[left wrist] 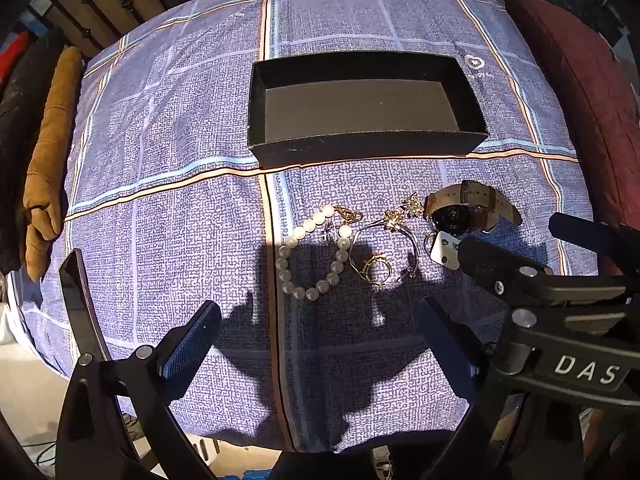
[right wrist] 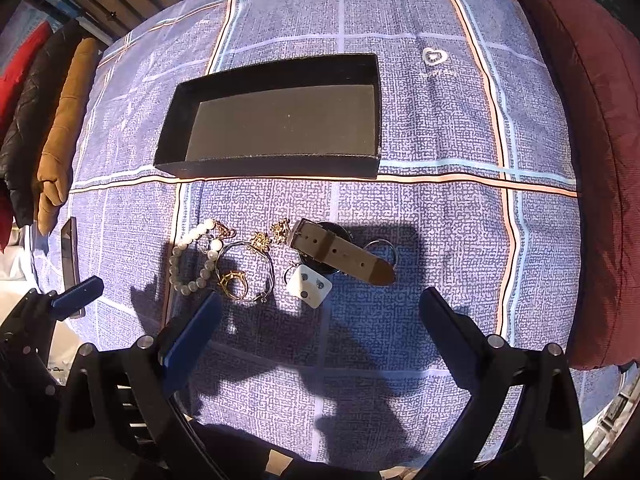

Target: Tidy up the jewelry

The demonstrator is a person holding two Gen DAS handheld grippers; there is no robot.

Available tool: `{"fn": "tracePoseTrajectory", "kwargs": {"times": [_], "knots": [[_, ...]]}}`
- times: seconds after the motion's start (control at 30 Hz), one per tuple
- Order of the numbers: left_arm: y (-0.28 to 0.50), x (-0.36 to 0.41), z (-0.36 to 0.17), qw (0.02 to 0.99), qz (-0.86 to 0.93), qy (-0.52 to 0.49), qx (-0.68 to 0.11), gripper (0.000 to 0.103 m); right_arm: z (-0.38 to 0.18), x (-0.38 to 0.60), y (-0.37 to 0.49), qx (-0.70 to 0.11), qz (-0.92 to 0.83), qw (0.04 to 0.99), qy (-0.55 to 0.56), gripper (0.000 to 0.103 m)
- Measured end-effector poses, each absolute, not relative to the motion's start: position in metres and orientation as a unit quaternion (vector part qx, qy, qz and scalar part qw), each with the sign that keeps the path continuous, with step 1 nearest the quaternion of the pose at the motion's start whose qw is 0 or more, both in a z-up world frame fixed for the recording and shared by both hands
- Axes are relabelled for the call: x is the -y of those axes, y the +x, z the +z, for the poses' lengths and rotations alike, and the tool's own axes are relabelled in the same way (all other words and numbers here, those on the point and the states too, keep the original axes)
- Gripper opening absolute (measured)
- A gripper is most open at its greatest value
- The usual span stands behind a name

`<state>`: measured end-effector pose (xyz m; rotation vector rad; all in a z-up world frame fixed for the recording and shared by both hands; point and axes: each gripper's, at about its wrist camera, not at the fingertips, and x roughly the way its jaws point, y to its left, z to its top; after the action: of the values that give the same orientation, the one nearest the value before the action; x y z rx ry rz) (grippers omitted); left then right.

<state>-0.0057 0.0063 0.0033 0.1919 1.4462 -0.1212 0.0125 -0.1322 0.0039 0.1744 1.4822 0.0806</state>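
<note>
Hovering over the blue checked bedcover (left wrist: 180, 128), you hold both the left gripper (left wrist: 316, 336) and right gripper (right wrist: 320, 320) spread and empty; the white pearl bracelet (left wrist: 310, 256), gold rings and brown-strapped watch (right wrist: 340, 250) lie clustered near the empty black rectangular box (right wrist: 276, 164), likely awaiting transfer.

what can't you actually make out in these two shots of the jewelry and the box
- Watch face: right wrist view, the strap lies across it; left wrist view, too dark to read.
- White earring card: left wrist view, partly hidden by the right gripper.
- Small gold pieces: both views, too small to tell type or count.
- Phone: right wrist view, lower end hidden by the left gripper's finger.
</note>
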Motion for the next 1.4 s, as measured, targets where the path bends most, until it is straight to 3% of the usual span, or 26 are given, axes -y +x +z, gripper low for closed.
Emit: {"fn": "tracePoseTrajectory", "kwargs": {"times": [0.23, 0.57, 0.7, 0.83, 1.07, 1.27, 1.37, 1.4], "knots": [[-0.006, 0.003, 0.01, 0.762, -0.06, 0.132, -0.631, 0.096, 0.0, 0.129, 0.014, -0.676, 0.041, 0.731, 0.084, 0.098], [-0.008, 0.001, 0.005, 0.762, -0.08, 0.101, -0.635, 0.096, -0.006, 0.126, 0.014, -0.683, 0.061, 0.724, 0.076, 0.098], [-0.012, 0.001, 0.001, 0.771, -0.106, 0.116, -0.617, 0.096, 0.013, 0.131, 0.011, -0.635, 0.057, 0.769, 0.043, 0.098], [-0.017, -0.018, -0.004, 0.784, -0.129, 0.062, -0.603, 0.096, 0.007, 0.133, 0.014, -0.642, 0.047, 0.765, -0.007, 0.098], [-0.009, -0.048, -0.038, 0.734, -0.121, -0.036, -0.668, 0.096, -0.016, 0.153, -0.001, -0.651, 0.063, 0.753, 0.073, 0.098], [0.01, -0.048, -0.046, 0.736, -0.112, -0.048, -0.665, 0.096, -0.011, 0.163, -0.003, -0.638, 0.052, 0.765, 0.077, 0.097], [0.022, -0.036, -0.056, 0.736, -0.107, -0.032, -0.668, 0.093, -0.014, 0.17, -0.002, -0.646, 0.044, 0.758, 0.083, 0.098], [0.024, -0.03, -0.059, 0.735, -0.11, -0.025, -0.668, 0.088, -0.015, 0.172, -0.001, -0.648, 0.041, 0.756, 0.083, 0.097]]}}
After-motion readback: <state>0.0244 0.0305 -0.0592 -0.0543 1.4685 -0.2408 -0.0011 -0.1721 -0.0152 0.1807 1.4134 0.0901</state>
